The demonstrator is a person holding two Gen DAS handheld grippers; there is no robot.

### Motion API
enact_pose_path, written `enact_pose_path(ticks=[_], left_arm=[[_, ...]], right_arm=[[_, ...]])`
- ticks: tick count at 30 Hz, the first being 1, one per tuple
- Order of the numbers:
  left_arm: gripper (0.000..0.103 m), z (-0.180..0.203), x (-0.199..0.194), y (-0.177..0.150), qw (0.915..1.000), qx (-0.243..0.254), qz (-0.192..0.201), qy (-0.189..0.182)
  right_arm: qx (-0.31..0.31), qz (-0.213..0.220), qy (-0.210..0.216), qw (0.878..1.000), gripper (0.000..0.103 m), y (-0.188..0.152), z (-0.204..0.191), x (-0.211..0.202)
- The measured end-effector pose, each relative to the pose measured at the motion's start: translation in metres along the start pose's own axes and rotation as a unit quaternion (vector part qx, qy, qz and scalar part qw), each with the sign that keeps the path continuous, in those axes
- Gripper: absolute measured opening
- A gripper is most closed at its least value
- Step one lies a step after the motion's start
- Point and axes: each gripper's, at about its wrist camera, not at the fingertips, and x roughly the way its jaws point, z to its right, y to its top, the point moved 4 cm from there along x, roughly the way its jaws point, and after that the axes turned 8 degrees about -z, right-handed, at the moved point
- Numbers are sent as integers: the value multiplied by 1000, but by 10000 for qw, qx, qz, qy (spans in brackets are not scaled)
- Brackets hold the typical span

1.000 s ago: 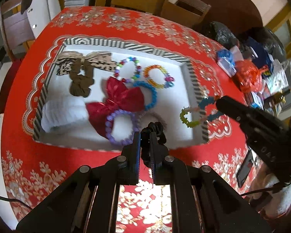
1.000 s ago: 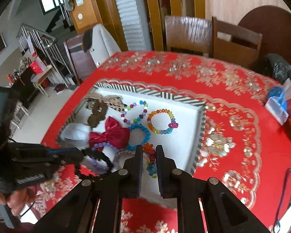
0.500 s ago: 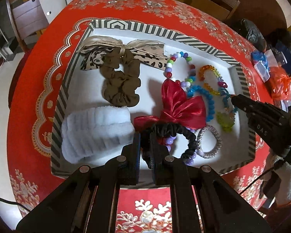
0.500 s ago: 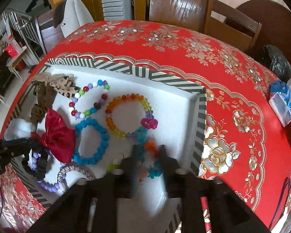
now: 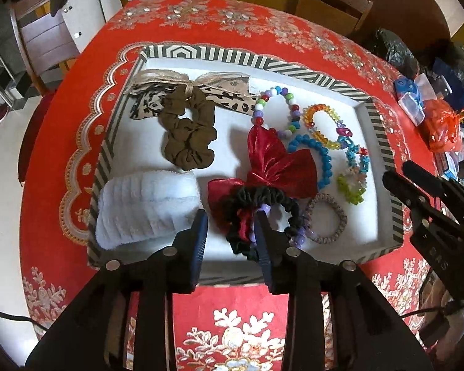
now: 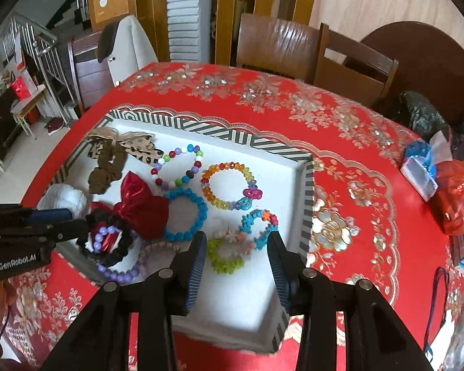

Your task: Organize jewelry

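I am reading this moment as the release stage of a placement. The left claw (image 5: 232, 232) is opening over the near edge of the striped tray (image 5: 219, 57); its pads are not pressing anything, though one finger is standing inside the loop of the black scrunchie (image 5: 263, 196), which is lying in the tray on top of the purple bead bracelet (image 6: 117, 273) and against the red bow (image 5: 275, 167). The right claw (image 6: 236, 249) is parted and holding nothing, hanging above the green bead bracelet (image 6: 224, 262) and the teal bracelet (image 6: 258, 225) at the tray's near right corner.

Within the tray as the left wrist view shows it, the brown scrunchie (image 5: 187, 136) is sitting at 11 o'clock, the white cloth band (image 5: 145, 205) at 8 o'clock, the beaded bracelets from 1 to 4 o'clock, and the black scrunchie at 6 o'clock. I am seeing no loose jewellery on the red table (image 5: 294, 24) outside the tray; the clutter at the far right I cannot identify.

My judgement: the sorting is nearing its end. The next move calls for lifting the left claw straight out, so the finger is not dragging the scrunchie along.
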Motion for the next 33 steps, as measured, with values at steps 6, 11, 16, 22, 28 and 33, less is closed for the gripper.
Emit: enact_pose_path(ticks=[6,11,16,22,28,33], left_arm=[[32,-4,-15,-11,9998,-70,175,66],[36,-6,-27,-20,9992,-145,327,159],[36,-1,-36,-32,9989,-125,408,182],[36,11,-41,-46,9989,-54,417,194],[52,7,-44,-57,9988,-178,436,155],[54,-8,-43,-60,9981,-362,423,282]], right_arm=[[-130,99,-173,9997,39,-18,-5,-18],[-162,106,-260,9995,39,-34,-5,-27],[-141,92,-296,9994,39,-49,-2,-36],[35,50,-218,9997,40,-68,8,-41],[663,-91,327,9972,42,-84,34,-33],[1017,-265,690,9921,42,-87,47,-19]])
